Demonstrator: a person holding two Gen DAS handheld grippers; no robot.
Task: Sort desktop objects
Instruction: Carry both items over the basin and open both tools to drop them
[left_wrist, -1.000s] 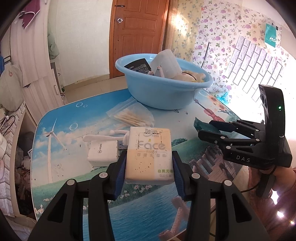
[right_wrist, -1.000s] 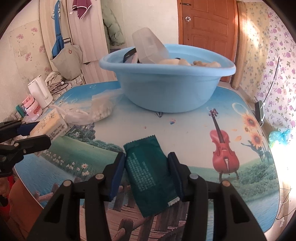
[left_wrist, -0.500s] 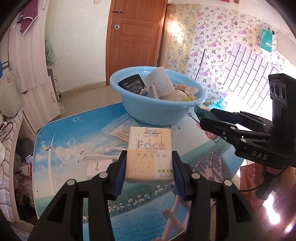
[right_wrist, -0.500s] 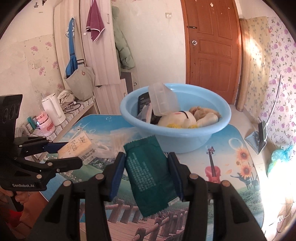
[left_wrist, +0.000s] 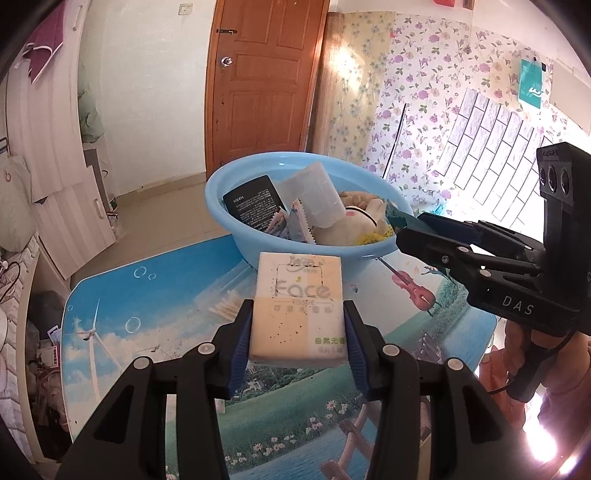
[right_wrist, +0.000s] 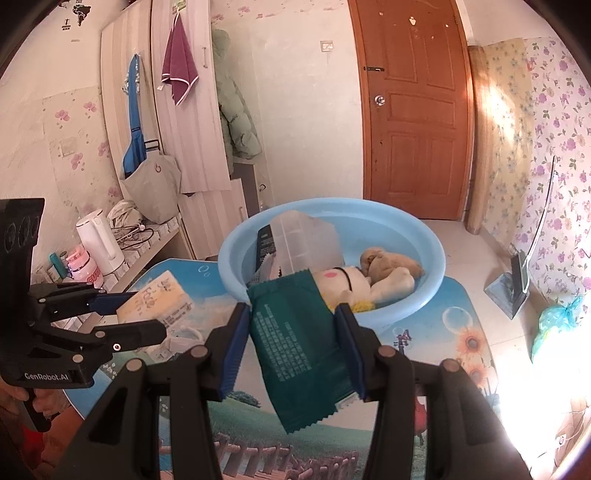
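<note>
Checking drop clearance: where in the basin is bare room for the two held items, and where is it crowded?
Bare floor shows along the basin's far wall and door-side curve, beyond the plush toy. The near side is crowded: black packet, clear box and toy pile together. The tissue pack and green sachet fit best at the far side.

1. The basin (right_wrist: 436, 254) is light blue.
2. The packet (right_wrist: 299, 343) is dark green with white print.
3. The tissue pack (left_wrist: 299, 314) is cream and white.
4. The worktop (left_wrist: 155, 295) shows blue sky, green grass and a red violin.
</note>
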